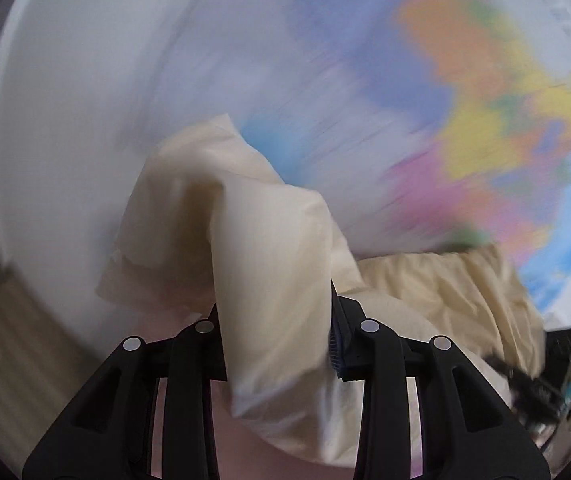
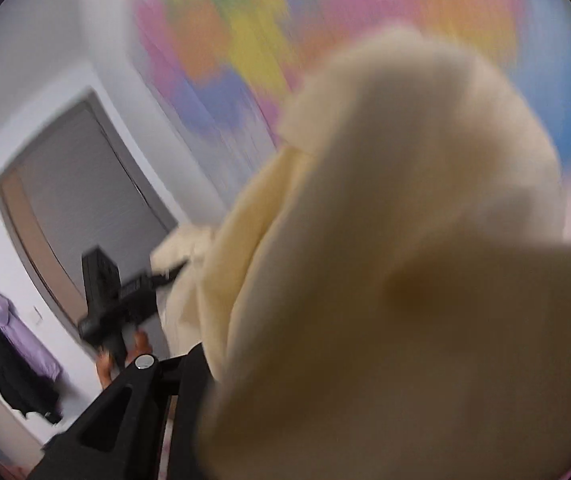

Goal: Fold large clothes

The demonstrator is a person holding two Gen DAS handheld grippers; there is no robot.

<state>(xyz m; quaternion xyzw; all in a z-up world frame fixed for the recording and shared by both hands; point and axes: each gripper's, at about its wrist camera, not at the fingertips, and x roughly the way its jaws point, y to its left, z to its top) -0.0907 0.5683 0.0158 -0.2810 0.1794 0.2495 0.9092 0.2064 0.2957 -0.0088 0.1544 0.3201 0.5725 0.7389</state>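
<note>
A large cream garment [image 1: 269, 240] hangs bunched up in the air, blurred by motion. My left gripper [image 1: 273, 314] is shut on a thick fold of it, which stands up between the black fingers [image 1: 195, 344]. The cloth runs on to the right toward my right gripper [image 1: 533, 384], a dark blur at the edge. In the right wrist view the cream garment [image 2: 405, 280] covers most of the picture and hides one finger. My right gripper [image 2: 269, 364] holds it, with only one finger [image 2: 189, 372] showing. The left gripper [image 2: 125, 300] appears there in a person's hand [image 2: 141, 344].
A colourful wall map [image 1: 465, 100] fills the white wall behind the cloth. A grey door [image 2: 77, 200] stands at the left of the right wrist view. Purple and black clothes [image 2: 9, 320] hang beside it. A pale wood floor [image 1: 13, 340] shows at lower left.
</note>
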